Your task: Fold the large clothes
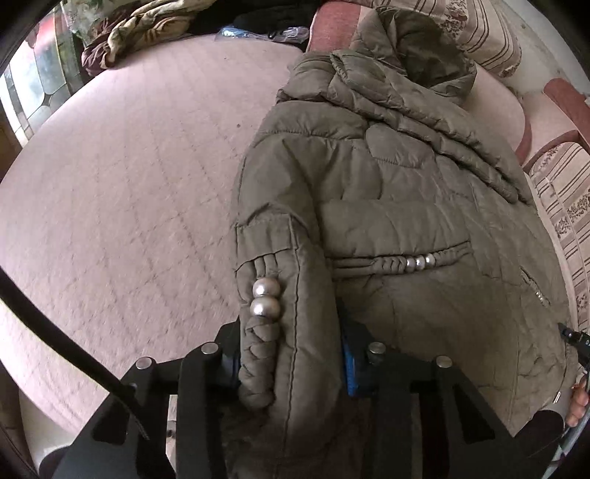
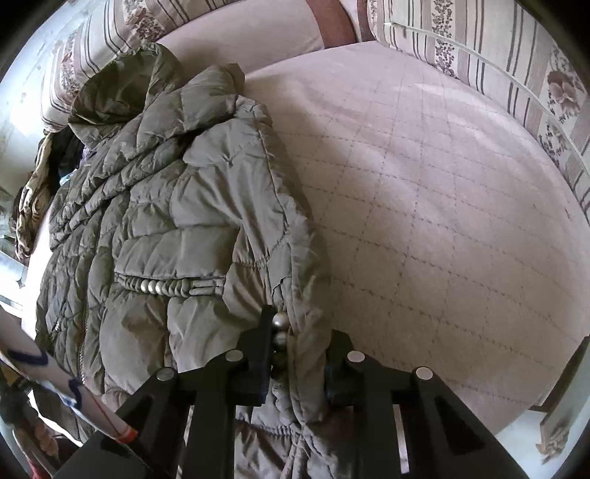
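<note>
An olive-grey quilted hooded jacket (image 1: 398,191) lies on the pink quilted bed, hood at the far end; it also shows in the right wrist view (image 2: 177,206). My left gripper (image 1: 291,361) is shut on the left sleeve's cuff (image 1: 280,331), which has a braided trim and two silver beads. My right gripper (image 2: 298,353) is shut on the right sleeve's cuff (image 2: 302,324), with silver beads beside the left finger. Both sleeves lie along the jacket's sides.
The pink quilted bedspread (image 1: 129,191) stretches left of the jacket and right of it in the right wrist view (image 2: 442,221). Striped floral cushions (image 2: 516,73) line the far edge. A crumpled patterned cloth (image 1: 140,29) lies at the far left corner.
</note>
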A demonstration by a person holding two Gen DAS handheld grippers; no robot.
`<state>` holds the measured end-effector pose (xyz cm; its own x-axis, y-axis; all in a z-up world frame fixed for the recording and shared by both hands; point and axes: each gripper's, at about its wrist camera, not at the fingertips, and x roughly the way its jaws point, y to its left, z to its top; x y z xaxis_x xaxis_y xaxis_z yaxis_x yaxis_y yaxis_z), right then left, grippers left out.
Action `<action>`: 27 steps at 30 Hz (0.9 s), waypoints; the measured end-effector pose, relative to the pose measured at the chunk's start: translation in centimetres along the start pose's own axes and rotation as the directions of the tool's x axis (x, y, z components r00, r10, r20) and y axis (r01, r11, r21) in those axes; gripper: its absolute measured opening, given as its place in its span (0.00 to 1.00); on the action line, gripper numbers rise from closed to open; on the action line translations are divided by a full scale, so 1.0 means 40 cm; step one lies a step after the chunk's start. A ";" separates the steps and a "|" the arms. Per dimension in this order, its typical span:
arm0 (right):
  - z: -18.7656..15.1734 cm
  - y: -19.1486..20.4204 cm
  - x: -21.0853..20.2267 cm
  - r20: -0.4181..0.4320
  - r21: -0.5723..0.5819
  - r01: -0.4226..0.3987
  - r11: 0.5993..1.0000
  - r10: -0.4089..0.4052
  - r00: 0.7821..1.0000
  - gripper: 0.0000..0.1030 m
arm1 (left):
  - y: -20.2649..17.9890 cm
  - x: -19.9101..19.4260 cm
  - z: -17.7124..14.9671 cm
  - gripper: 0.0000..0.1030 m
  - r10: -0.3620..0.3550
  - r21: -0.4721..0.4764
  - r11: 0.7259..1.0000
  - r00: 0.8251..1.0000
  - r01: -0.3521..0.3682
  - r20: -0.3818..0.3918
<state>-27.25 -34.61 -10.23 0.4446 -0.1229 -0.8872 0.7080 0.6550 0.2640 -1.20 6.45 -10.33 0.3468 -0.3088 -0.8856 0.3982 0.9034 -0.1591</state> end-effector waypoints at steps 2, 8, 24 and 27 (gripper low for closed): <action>-0.007 -0.006 -0.007 -0.008 -0.002 -0.011 1.000 0.011 1.000 0.21 | 0.014 -0.007 -0.011 0.37 -0.012 -0.016 1.000 1.000 0.011 -0.010; -0.030 -0.010 -0.015 0.009 -0.054 0.004 0.999 -0.003 1.000 0.28 | 0.023 -0.021 -0.015 0.53 0.034 -0.030 0.999 0.999 -0.034 0.004; 0.024 0.139 -0.201 0.134 -0.077 -0.117 0.990 0.127 0.983 0.47 | -0.090 -0.227 0.093 0.72 0.037 0.044 0.998 0.979 -0.047 0.202; 0.054 0.227 -0.205 0.115 -0.130 -0.124 0.984 0.139 0.984 0.49 | -0.126 -0.194 0.142 0.72 0.032 0.048 0.998 0.976 -0.044 0.215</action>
<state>-23.29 -29.26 0.24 0.5992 -0.1157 -0.7922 0.5698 0.7568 0.3204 -1.10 2.61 -0.17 0.5341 -0.3363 -0.7756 0.4231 0.9006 -0.0991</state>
